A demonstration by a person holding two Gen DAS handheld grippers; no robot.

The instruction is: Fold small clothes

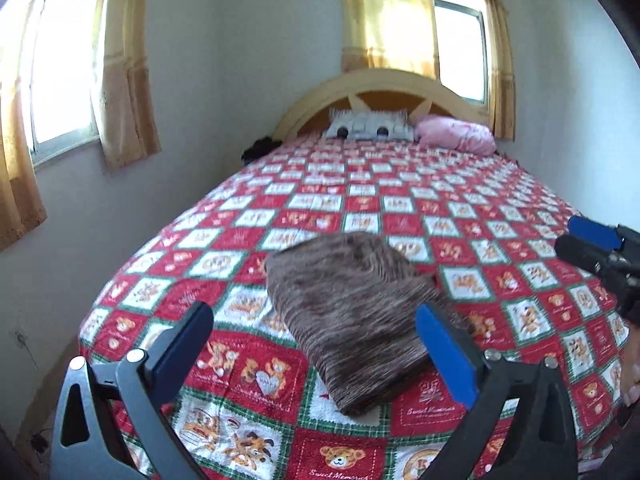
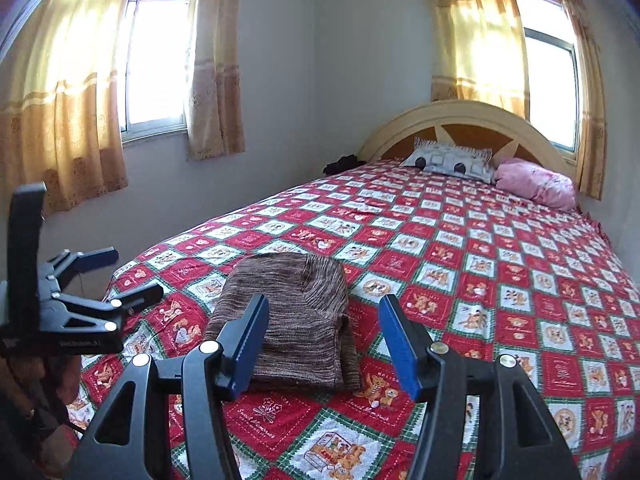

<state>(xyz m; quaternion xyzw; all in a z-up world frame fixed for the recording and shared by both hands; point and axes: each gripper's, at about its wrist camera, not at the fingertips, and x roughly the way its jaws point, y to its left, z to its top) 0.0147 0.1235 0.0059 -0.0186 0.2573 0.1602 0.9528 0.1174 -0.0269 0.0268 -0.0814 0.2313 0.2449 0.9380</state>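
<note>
Both tools were held apart and empty: the left tool (image 1: 316, 332) spread wide, the right tool (image 2: 324, 334) about halfway. Beyond them, one folded brown knit garment (image 2: 288, 320), streaked and soft, was laid on the bed's quilted red-and-white bedspread (image 2: 460, 264). Two pillows (image 2: 452, 160) were propped against the arched wooden headboard (image 2: 472, 114). The left tool's base was cut off.

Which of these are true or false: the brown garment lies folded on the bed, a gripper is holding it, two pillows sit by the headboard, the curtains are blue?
1. The brown garment lies folded on the bed. True.
2. A gripper holds the garment. False: the left gripper and the right gripper are both open and clear of it.
3. Two pillows sit by the headboard. True: a grey pillow and a pink pillow.
4. The curtains are blue. False: the curtains are yellow.
</note>
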